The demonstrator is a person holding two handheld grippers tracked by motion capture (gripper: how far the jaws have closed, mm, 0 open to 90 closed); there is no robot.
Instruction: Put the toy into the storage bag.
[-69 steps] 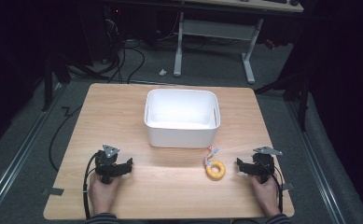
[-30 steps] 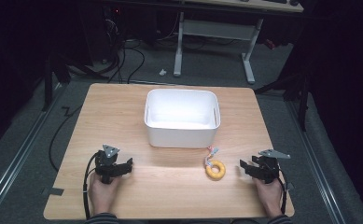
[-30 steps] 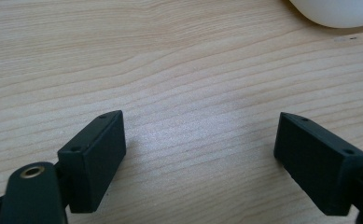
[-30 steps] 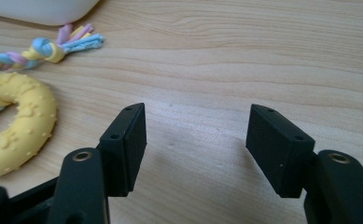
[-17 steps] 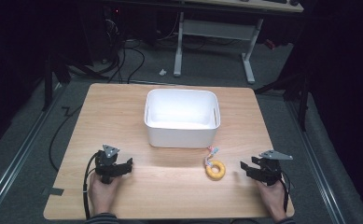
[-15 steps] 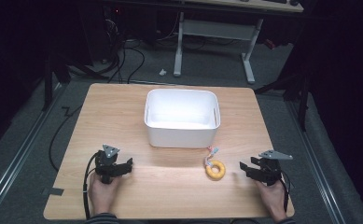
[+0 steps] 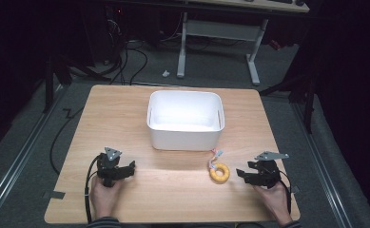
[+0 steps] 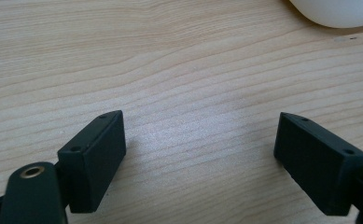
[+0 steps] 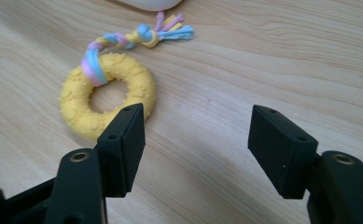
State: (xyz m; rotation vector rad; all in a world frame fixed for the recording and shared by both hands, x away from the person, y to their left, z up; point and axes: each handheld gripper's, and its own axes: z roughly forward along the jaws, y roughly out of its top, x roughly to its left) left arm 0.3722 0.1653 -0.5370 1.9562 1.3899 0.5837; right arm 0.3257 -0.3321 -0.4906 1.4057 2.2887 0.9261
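A yellow ring toy (image 7: 219,172) with a braided pastel rope tail lies on the wooden table, just in front of a white bin (image 7: 185,119). In the right gripper view the ring toy (image 9: 105,96) lies flat just beyond my left jaw, its rope tail (image 9: 142,34) pointing at the bin. My right gripper (image 7: 246,173) (image 9: 197,130) is open, a short way right of the ring and not touching it. My left gripper (image 7: 129,167) (image 8: 200,140) is open over bare wood at the front left.
The white bin's rounded corner (image 8: 338,9) shows at the top right of the left gripper view. The wooden table (image 7: 116,114) ends close behind both hands. Desk legs (image 7: 254,57) and cables (image 7: 125,57) stand on the floor beyond the far edge.
My right gripper has turned and shifted slightly left toward the ring toy. The left gripper, the ring and the bin have stayed put.
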